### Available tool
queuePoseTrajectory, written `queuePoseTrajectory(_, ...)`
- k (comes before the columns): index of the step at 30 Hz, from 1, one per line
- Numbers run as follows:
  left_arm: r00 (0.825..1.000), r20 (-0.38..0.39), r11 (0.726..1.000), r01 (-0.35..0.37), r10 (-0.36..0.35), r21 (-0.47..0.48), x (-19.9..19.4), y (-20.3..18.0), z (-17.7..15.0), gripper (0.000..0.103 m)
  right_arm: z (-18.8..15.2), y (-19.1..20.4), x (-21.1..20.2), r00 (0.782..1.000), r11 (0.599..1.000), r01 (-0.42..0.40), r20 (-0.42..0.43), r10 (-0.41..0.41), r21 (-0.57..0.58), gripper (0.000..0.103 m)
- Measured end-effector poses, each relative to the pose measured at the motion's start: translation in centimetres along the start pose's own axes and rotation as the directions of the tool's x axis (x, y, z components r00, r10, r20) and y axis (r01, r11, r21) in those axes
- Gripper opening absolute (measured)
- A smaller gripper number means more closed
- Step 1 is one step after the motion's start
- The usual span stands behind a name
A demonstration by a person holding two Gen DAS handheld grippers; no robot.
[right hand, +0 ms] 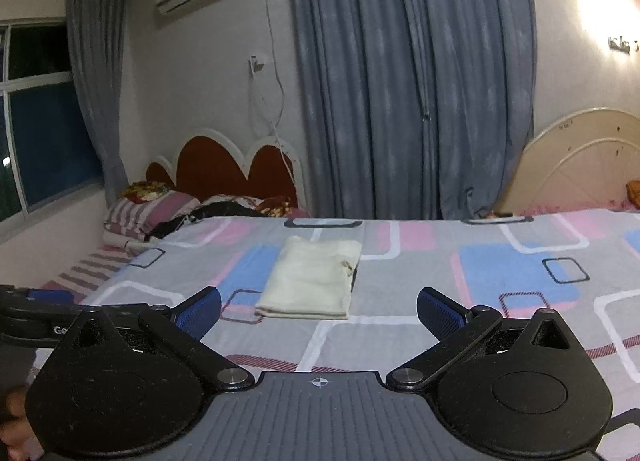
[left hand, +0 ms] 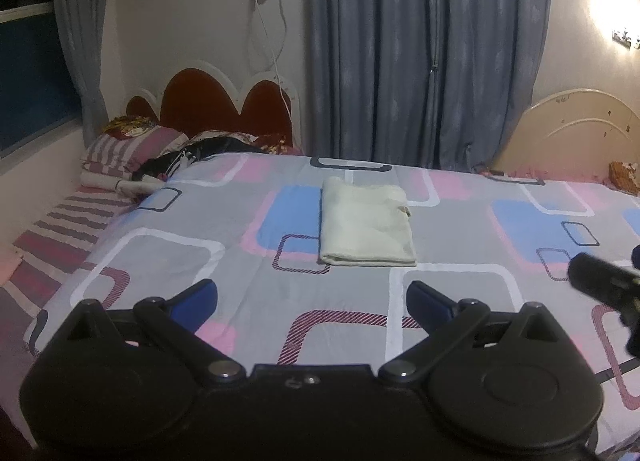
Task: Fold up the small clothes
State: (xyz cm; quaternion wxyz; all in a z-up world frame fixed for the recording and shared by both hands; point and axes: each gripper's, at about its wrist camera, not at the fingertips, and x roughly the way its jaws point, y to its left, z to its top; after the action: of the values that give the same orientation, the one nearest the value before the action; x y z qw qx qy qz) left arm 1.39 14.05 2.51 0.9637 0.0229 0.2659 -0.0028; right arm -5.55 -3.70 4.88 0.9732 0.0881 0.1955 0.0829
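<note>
A cream garment [left hand: 366, 223] lies folded into a neat rectangle on the patterned bedspread [left hand: 224, 273], well beyond both grippers. My left gripper [left hand: 312, 303] is open, its blue pads wide apart with nothing between them. In the right wrist view the same folded garment [right hand: 312, 279] lies ahead and slightly left, and my right gripper [right hand: 319, 311] is open and empty too. Both grippers hover above the near part of the bed, apart from the cloth. The right gripper's black body [left hand: 608, 285] shows at the right edge of the left wrist view.
Striped pillows [left hand: 128, 153] and dark bundled clothes [left hand: 200, 153] lie by the red headboard [left hand: 216, 105] at the far left. Blue curtains [left hand: 420, 53] hang behind the bed. A cream headboard [left hand: 572, 133] stands at the far right. A hand [right hand: 16, 417] shows at lower left.
</note>
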Motion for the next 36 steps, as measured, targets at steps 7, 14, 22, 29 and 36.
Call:
queuePoseTrajectory(7, 1.0, 0.01, 1.0, 0.008, -0.008, -0.022, -0.9, -0.4, -0.3, 0.101, -0.5, -0.4, -1.0, 1.0, 1.0, -0.01, -0.001, 0.01, -0.005, 0.103)
queuePoseTrajectory(14, 1.0, 0.017, 1.0, 0.008, -0.007, -0.017, -1.3, -1.1, -0.7, 0.101, -0.6, -1.3, -1.2, 1.0, 1.0, -0.004, 0.003, 0.004, 0.001, 0.103)
queuePoseTrajectory(22, 1.0, 0.009, 1.0, 0.01, -0.01, -0.015, -1.5, -1.3, -0.8, 0.101, -0.7, -1.5, -1.3, 1.0, 1.0, -0.008, -0.007, 0.008, -0.001, 0.103)
queuePoseTrajectory(29, 1.0, 0.016, 1.0, 0.005, -0.004, -0.014, -1.6, -1.5, -0.8, 0.101, -1.0, -1.4, -1.3, 1.0, 1.0, -0.017, -0.009, 0.017, -0.004, 0.103)
queuePoseTrajectory(36, 1.0, 0.01, 1.0, 0.002, -0.002, -0.025, -1.5, -1.7, -0.8, 0.101, -0.9, -1.5, -1.2, 1.0, 1.0, -0.016, -0.012, 0.016, -0.002, 0.103)
